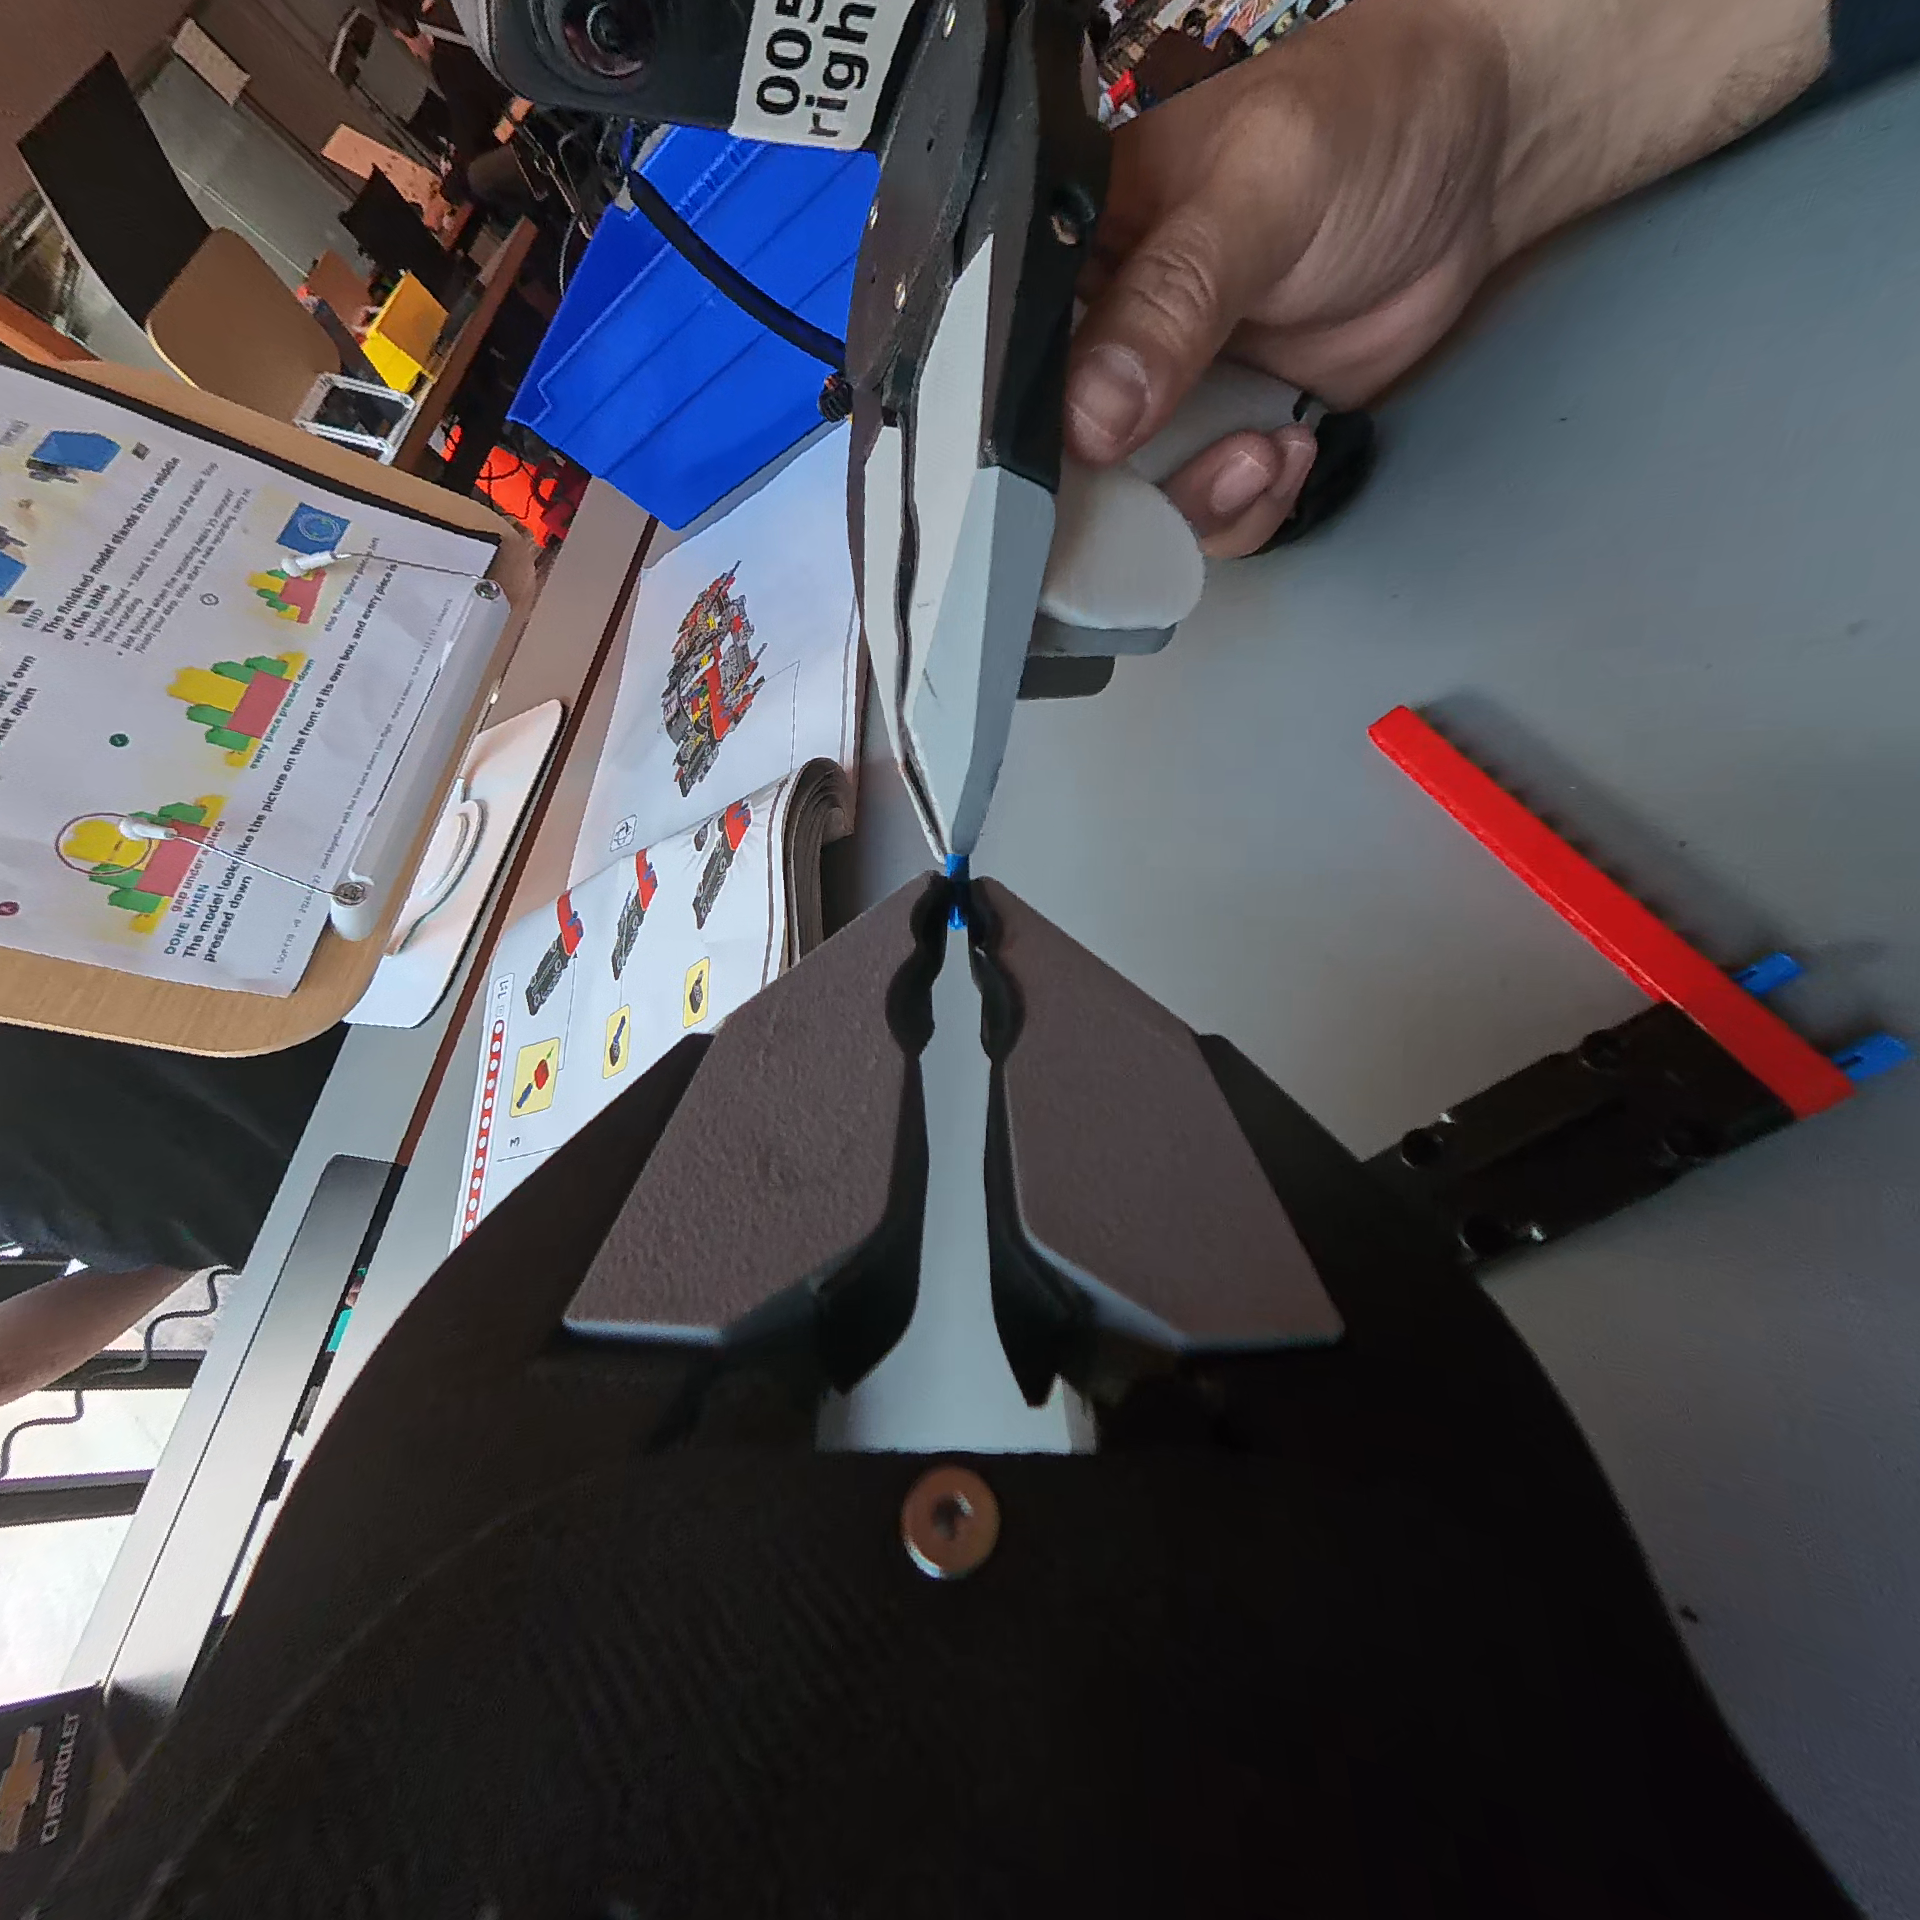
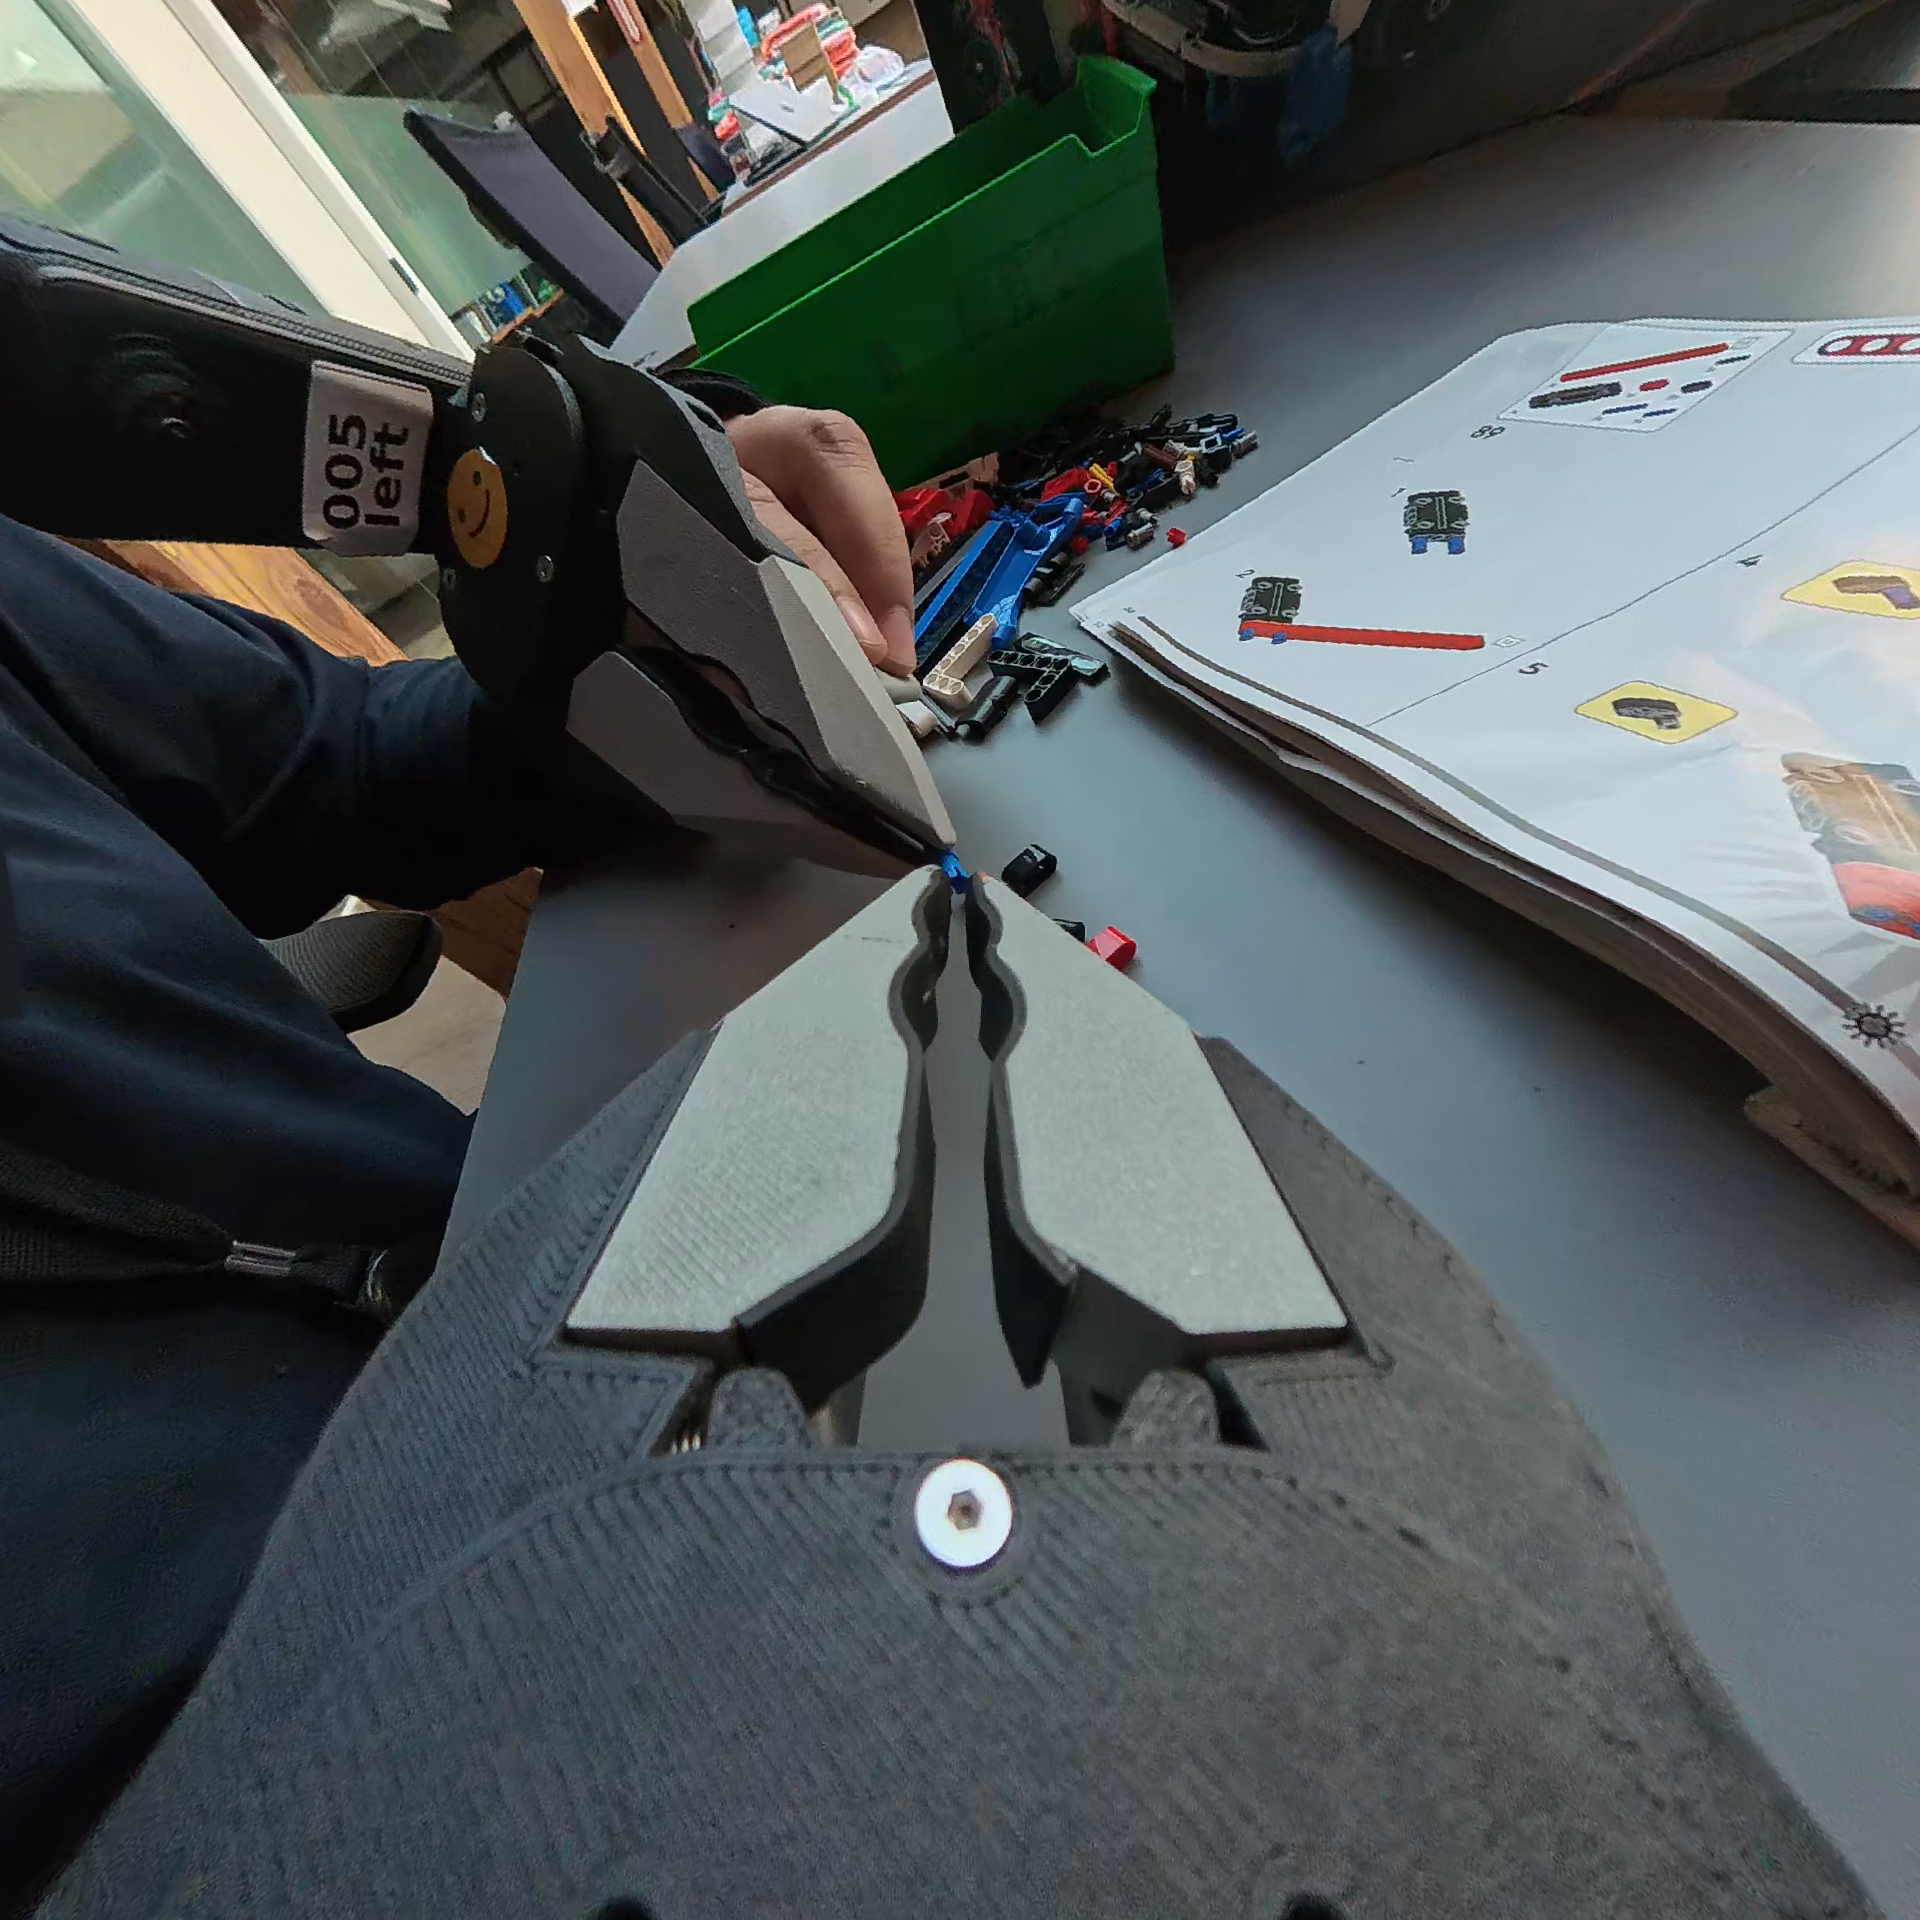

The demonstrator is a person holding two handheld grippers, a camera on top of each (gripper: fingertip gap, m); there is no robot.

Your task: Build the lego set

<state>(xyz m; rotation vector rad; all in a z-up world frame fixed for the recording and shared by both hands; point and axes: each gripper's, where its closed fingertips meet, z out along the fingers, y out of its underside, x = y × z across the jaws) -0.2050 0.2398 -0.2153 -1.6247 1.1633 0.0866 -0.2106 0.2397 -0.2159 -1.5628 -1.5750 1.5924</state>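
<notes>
A small blue pin (image 1: 956,896) is pinched between the tips of both grippers above the grey table (image 1: 1351,852). My left gripper (image 1: 957,902) is shut on one end of it. The right gripper (image 1: 961,831) comes down from above, held by a hand (image 1: 1299,239), with its tips on the other end. In the right wrist view my right gripper (image 2: 958,885) is shut on the blue pin (image 2: 950,864). The left gripper (image 2: 933,844) reaches in from the left and meets it tip to tip.
A long red beam (image 1: 1590,914) joined to a black block (image 1: 1590,1122) lies to the right. An open instruction booklet (image 2: 1558,644), a pile of loose pieces (image 2: 1070,540), a green bin (image 2: 966,260), a blue bin (image 1: 707,312), and small black (image 2: 1029,868) and red (image 2: 1114,948) pieces are on the table.
</notes>
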